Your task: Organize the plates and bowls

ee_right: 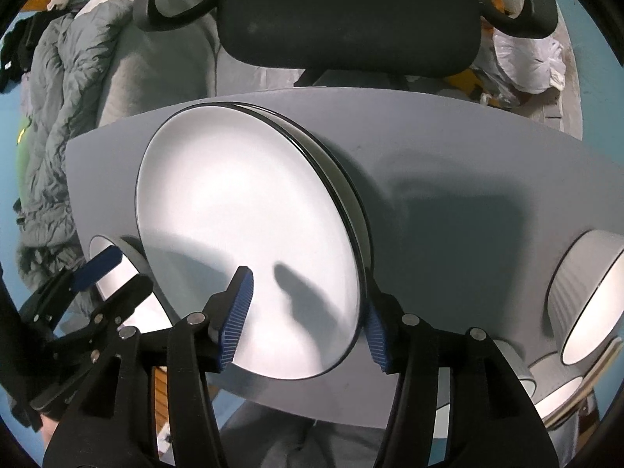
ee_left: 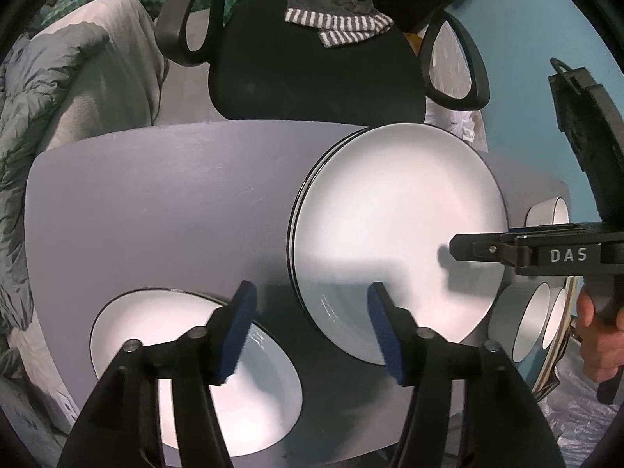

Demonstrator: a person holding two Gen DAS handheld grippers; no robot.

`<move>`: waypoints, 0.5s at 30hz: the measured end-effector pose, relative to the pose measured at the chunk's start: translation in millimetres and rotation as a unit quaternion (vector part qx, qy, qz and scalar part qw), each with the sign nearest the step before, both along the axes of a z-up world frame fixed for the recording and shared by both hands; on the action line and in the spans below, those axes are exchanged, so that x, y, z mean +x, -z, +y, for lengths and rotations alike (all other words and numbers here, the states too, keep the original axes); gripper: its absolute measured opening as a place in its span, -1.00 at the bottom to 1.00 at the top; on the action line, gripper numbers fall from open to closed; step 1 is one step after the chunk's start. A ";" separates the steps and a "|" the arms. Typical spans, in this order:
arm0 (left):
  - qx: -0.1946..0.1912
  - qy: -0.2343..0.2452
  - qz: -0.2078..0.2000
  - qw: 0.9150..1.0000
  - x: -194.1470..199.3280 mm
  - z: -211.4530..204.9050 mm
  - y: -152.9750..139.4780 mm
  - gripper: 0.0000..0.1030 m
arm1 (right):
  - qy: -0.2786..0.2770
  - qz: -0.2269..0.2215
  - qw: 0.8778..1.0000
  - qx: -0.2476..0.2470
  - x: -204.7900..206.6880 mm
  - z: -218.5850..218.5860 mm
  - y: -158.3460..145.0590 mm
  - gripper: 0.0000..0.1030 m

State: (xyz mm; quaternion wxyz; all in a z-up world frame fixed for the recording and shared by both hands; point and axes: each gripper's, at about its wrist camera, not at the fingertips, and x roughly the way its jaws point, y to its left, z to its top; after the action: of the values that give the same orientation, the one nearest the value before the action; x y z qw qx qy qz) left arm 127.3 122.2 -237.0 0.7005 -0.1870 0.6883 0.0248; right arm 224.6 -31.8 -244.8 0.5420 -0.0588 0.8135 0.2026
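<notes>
A stack of white plates with dark rims (ee_left: 397,234) (ee_right: 249,234) lies on the grey table (ee_left: 175,202) (ee_right: 448,148). A single white plate (ee_left: 195,366) (ee_right: 117,273) lies to its left. My left gripper (ee_left: 312,331) is open and empty, above the gap between the single plate and the stack. My right gripper (ee_right: 308,319) is open; its fingers straddle the stack's near right rim, one above the top plate, one outside the edge. It also shows in the left wrist view (ee_left: 487,251). White ribbed bowls (ee_left: 534,319) (ee_right: 585,296) stand at the right.
A black office chair (ee_left: 312,70) (ee_right: 351,19) stands behind the table. A grey quilt (ee_left: 78,97) (ee_right: 58,117) lies at the left. Plastic bags (ee_right: 526,54) lie at the back right. The table's far left part and middle right are bare.
</notes>
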 end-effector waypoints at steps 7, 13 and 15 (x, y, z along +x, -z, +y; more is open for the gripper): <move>0.001 -0.009 -0.007 1.000 -8.3 -3.9 -3.2 0.26 | 0.014 -0.012 1.000 -0.005 -5.2 -3.4 -6.4 0.22; 0.002 -0.014 -0.011 1.000 -20.7 -3.5 -10.0 0.26 | 0.016 -0.029 0.999 -0.004 -10.3 -5.4 -15.3 0.27; 0.001 -0.019 -0.014 1.000 -24.2 -2.1 -14.2 0.26 | 0.009 -0.042 0.999 -0.010 -12.9 -5.6 -18.8 0.27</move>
State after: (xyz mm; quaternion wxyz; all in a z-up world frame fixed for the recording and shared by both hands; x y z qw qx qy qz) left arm 103.1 120.2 -222.9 0.7097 -0.2001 0.6745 0.0364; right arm 211.7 -37.4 -225.9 0.5765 -0.0651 0.7927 0.1870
